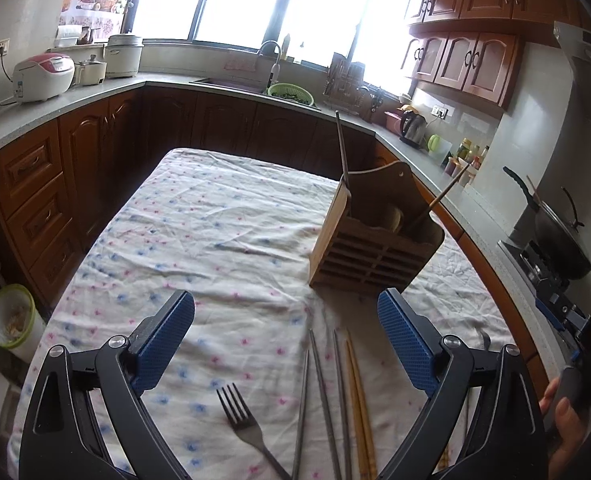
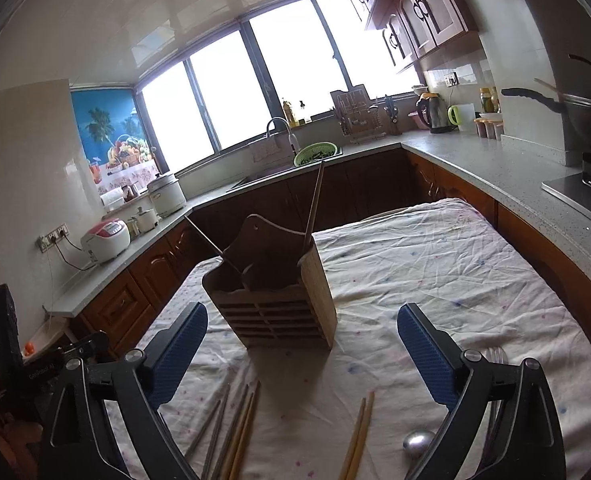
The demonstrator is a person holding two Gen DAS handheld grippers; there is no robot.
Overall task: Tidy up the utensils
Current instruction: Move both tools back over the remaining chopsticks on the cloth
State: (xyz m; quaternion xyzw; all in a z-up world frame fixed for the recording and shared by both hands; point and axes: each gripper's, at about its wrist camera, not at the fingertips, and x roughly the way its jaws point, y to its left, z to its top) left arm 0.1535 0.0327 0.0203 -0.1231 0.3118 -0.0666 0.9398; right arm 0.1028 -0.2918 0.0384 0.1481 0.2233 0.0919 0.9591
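Chopsticks (image 1: pixel 337 400) lie loose before the holder (image 1: pixel 371 236); both my claws, left (image 1: pixel 285 340) and right (image 2: pixel 301 354), gape wide and empty, so I should close squarely across one pair.

Daylight is pouring through the windows (image 1: pixel 255 0) at the top of both views, blowing them out to pure white (no detail outside). The cupboards below are sitting in backlit shadow. Fisheye distortion is bending the edges, dark vignetting is filling the corners, and focus is staying fairly sharp.
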